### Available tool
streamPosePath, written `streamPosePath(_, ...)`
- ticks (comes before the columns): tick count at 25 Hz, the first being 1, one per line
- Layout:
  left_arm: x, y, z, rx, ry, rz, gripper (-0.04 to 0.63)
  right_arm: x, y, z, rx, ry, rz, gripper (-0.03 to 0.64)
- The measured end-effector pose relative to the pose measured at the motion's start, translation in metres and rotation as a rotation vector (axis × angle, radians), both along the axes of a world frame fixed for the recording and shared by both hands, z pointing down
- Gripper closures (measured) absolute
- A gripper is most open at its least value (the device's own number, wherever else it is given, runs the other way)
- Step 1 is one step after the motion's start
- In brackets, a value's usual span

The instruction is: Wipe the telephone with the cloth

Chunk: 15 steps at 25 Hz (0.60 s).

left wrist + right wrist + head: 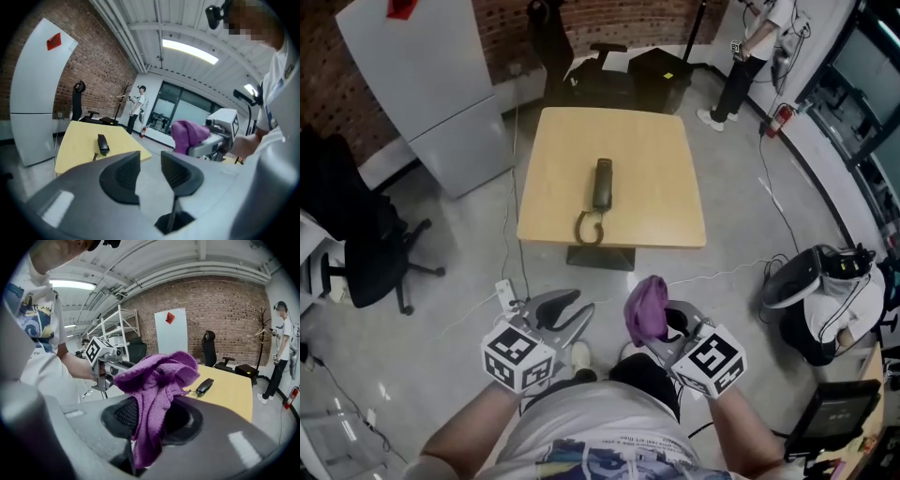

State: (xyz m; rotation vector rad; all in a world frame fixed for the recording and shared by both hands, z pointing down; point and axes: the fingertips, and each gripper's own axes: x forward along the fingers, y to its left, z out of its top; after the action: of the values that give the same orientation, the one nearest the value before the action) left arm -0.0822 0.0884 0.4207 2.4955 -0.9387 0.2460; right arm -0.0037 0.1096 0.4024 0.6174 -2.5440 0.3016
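Purple cloth (pixel 157 380) was clamped between the jaws of the right gripper (pixel 150 416), bunching up above them. The left gripper (pixel 151 171) gripped nothing, its jaws parted. Both hung short of the wooden table (pixel 675 141), where the telephone (pixel 602 184) lay near the middle, its cord (pixel 589 228) coiled by the near edge.
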Motion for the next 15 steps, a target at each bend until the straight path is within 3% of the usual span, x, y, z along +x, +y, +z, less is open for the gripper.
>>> streamPosePath(8,-0.003,-0.068,0.017,-0.020,-0.054,-0.101,0.454,0.007,-0.071,0.009,0.000,-0.001,-0.056,0.503)
streamPosePath(15,0.013,-0.155,0.054,-0.111,-0.138,-0.247,0.397,0.027,-0.160,0.011,-0.013,-0.016,-0.145,0.503)
